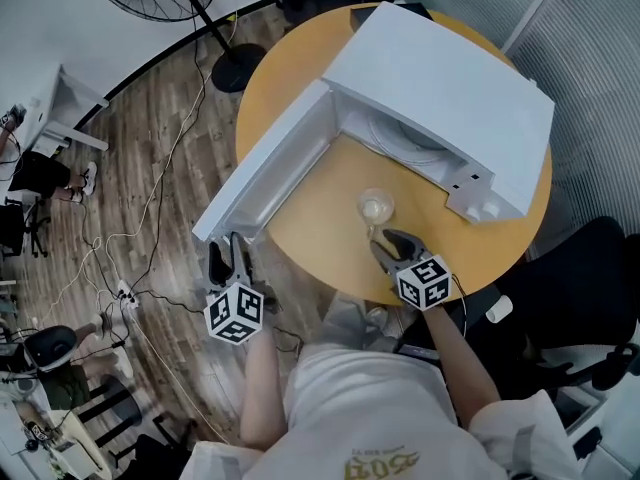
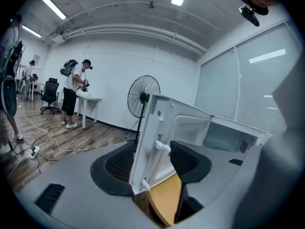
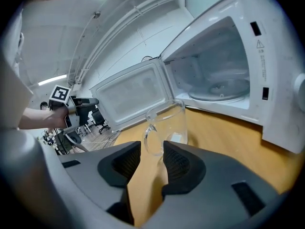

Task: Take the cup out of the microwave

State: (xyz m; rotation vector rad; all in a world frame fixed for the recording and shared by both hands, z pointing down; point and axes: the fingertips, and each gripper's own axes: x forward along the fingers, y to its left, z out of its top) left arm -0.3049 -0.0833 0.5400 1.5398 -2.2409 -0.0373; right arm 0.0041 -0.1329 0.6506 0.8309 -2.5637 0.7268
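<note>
- Right gripper (image 3: 151, 159): jaws apart, holding nothing.
- Glass cup (image 3: 167, 123): upright on the table (image 1: 330, 230), just ahead of the right jaws, handle towards them, outside the microwave (image 1: 440, 88).
- Left gripper (image 2: 152, 163): jaws apart, either side of the open door (image 2: 157, 137) edge, no grip.

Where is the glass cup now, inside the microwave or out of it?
Out. The glass cup stands upright on the table, in front of the microwave, whose door hangs open.

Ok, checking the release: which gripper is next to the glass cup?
The right gripper, jaws open, with the cup standing just ahead of it; the left gripper is over at the edge of the microwave door.
</note>
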